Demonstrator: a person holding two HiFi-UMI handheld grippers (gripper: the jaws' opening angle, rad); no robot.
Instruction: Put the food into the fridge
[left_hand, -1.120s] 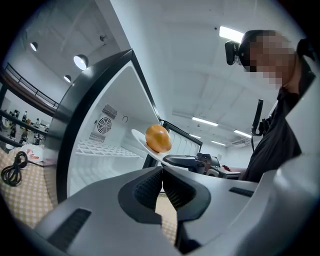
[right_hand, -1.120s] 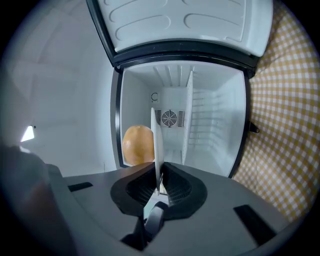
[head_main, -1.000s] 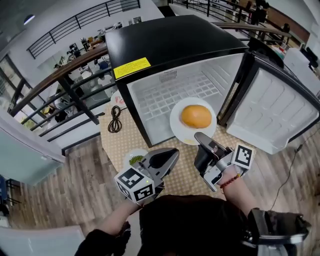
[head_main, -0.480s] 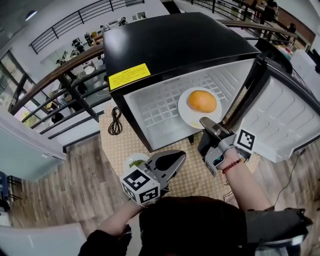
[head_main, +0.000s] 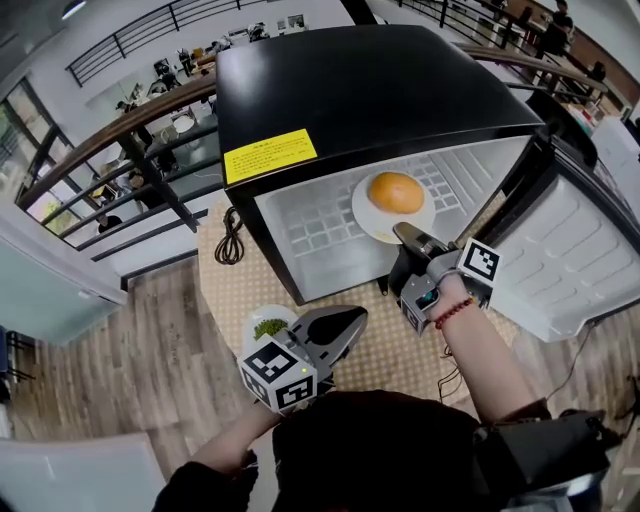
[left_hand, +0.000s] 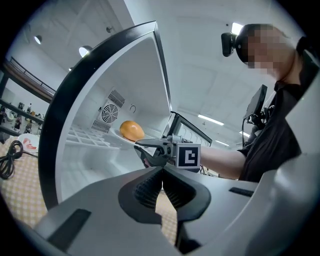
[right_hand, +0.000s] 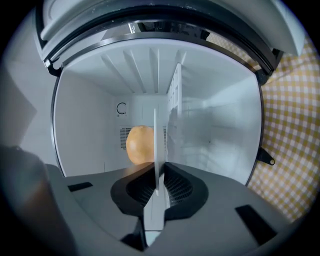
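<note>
An orange round bun (head_main: 395, 192) lies on a white plate (head_main: 372, 222). My right gripper (head_main: 405, 235) is shut on the plate's near rim and holds it level inside the mouth of the open black fridge (head_main: 350, 80). In the right gripper view the plate (right_hand: 155, 145) shows edge-on between the pads, with the bun (right_hand: 139, 144) to its left and the white fridge interior behind. My left gripper (head_main: 345, 322) is shut and empty, low over the table beside a small plate of green food (head_main: 266, 325). The left gripper view shows its jaws (left_hand: 162, 182) closed together and the bun (left_hand: 131, 130) beyond them.
The fridge door (head_main: 590, 250) hangs open to the right. The fridge stands on a table with a checked yellow cloth (head_main: 240, 285). A coiled black cable (head_main: 231, 240) lies at the fridge's left. A wire shelf (head_main: 320, 225) spans the fridge interior.
My right gripper has carried the plate with the bun farther up the picture, into the fridge opening. My left gripper has shifted slightly and stays shut beside the green-food plate.
</note>
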